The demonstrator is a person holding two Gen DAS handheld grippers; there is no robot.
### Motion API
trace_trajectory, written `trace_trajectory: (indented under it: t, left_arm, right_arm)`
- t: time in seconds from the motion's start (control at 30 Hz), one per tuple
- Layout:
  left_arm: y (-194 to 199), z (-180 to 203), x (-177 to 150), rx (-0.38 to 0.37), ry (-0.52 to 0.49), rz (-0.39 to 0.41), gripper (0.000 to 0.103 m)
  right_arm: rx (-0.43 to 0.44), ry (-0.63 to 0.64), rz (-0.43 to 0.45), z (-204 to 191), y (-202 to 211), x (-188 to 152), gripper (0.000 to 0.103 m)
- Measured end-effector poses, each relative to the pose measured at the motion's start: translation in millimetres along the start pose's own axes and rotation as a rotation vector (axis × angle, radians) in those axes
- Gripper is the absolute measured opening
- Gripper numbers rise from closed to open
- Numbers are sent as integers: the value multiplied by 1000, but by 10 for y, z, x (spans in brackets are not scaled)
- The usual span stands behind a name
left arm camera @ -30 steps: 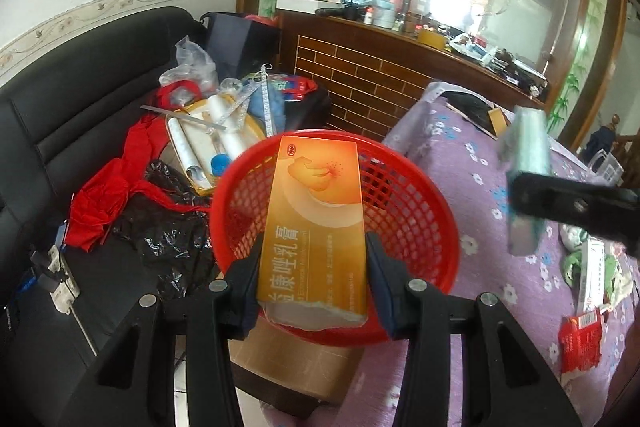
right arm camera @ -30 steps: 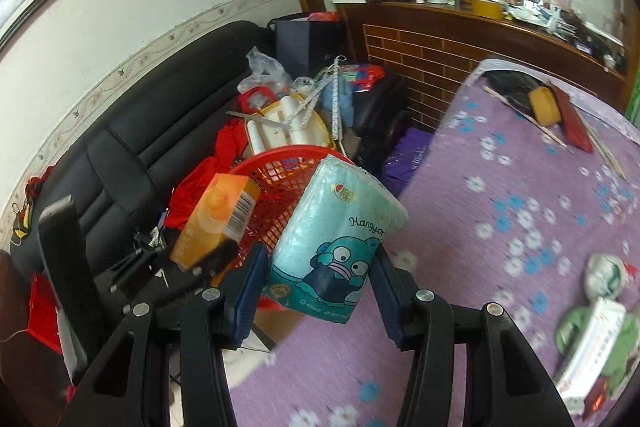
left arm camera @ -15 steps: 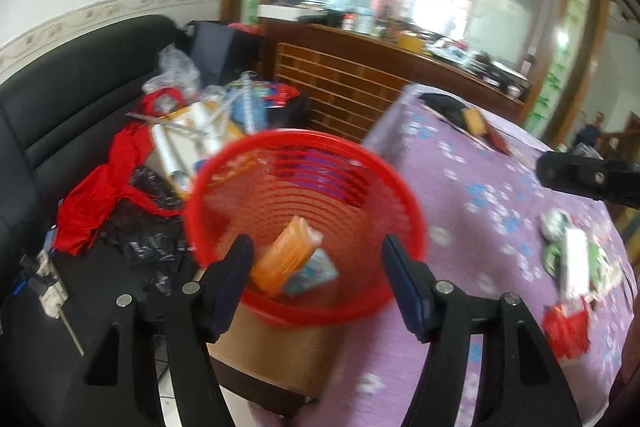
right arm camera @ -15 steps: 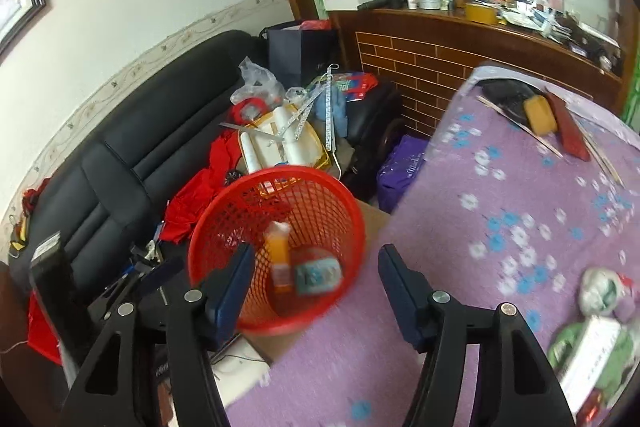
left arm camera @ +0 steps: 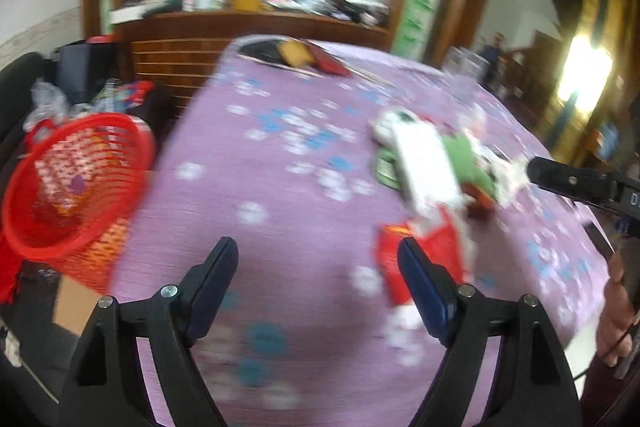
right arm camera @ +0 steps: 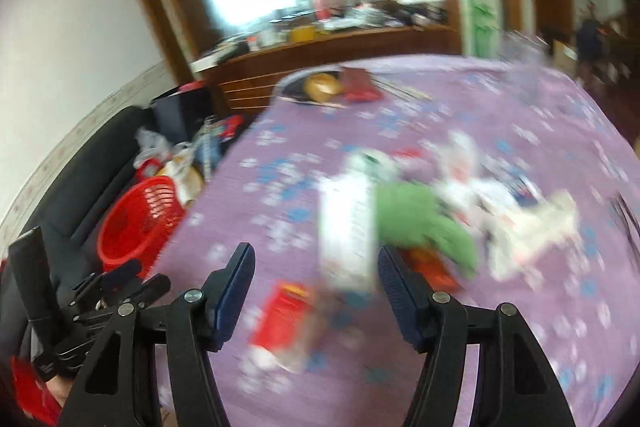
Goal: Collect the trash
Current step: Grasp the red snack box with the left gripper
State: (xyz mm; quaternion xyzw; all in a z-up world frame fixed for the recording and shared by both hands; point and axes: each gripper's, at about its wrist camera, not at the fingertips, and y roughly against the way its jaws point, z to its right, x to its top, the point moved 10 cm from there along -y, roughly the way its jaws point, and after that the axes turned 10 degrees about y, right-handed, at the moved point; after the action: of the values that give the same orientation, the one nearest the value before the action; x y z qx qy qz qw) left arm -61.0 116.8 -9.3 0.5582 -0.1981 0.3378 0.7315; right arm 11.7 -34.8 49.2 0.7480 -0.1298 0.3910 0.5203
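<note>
- Left wrist view: the left gripper is hanging over the purple tablecloth with its jaws spread and nothing between them; they have just been opening.
- The red basket is sitting off the table's left edge, low beside it, probably so trash can be dropped in from above.
- The trash pile is lying right of centre, a red packet nearest, just past the right finger.
- Right wrist view: the right gripper is spread too, empty, angled down at the table.
- A white box is lying beyond the jaws, a green wrapper touching it, and a red packet lying closer, blurred.
- The basket is showing far left, well apart from the pile; the next pickup looks likely here.
</note>
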Motion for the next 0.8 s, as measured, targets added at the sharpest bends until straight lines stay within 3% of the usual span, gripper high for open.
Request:
trace_trajectory:
  t: [0.1,0.23,0.4,0.53,0.57,0.63,0.73,0.8]
  left_arm:
    - [-175,205,-141,-12,-7,-64,81]
    - [-290,391,-287,-80,58,-153,81]
    - [-206,749,-377,-69,-63,-109,81]
    - [-324,976,-513,-10,-175,-98,79]
    - [-373,995,-531,12,-193,-94,73]
    - [-472,963,-540,62,-208,-108,43]
    - [-528,942,-498,99,-223,-91,27]
    - [-538,908,-495,94,-201,-98,9]
  right_arm:
    - [-2,-59,-4,264,71,-152,69]
    - [8,-96,10,398,142,-217,69]
    - [23,-118,21,476,137,-254,69]
    - [36,-137,12,498,104,-304,69]
    - [36,-141,12,507,95,-309,69]
    - [32,-148,11,530,103,-335,69]
    - [31,-152,8,539,112,-358,69]
    - [35,-153,5,530,105,-367,69]
